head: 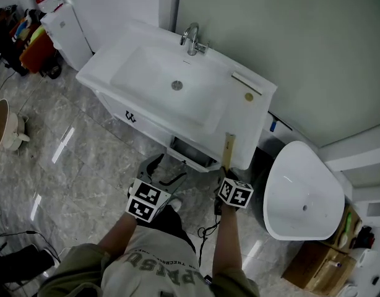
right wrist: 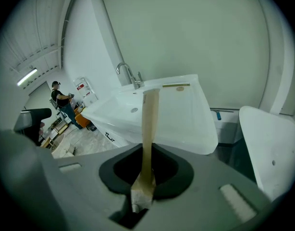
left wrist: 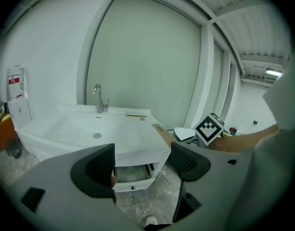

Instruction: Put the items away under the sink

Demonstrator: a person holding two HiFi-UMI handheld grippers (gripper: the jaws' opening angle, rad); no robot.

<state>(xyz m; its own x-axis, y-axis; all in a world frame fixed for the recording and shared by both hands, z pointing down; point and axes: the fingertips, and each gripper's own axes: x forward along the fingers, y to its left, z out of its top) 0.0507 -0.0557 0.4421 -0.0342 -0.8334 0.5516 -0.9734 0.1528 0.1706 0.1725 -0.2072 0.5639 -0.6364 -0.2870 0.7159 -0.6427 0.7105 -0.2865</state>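
Observation:
A white sink cabinet (head: 177,113) stands against the wall, and its drawer (head: 191,155) under the basin is pulled out. My right gripper (head: 227,175) is shut on a long flat tan stick (head: 228,148), which stands upright just right of the drawer. In the right gripper view the stick (right wrist: 148,124) rises from the shut right gripper (right wrist: 146,170). My left gripper (head: 160,173) hovers in front of the drawer. In its own view the left gripper (left wrist: 141,163) is open and holds nothing, with the drawer (left wrist: 130,174) showing between the jaws. A second tan stick (head: 247,83) and a small round item (head: 249,96) lie on the sink top.
A white oval fixture (head: 301,190) stands close on the right of the cabinet. A cardboard box (head: 317,265) sits at the lower right. A white appliance (head: 66,33) and a tan bucket (head: 1,125) are on the left. Cables lie on the marble floor (head: 85,166). A person (right wrist: 61,100) stands far off.

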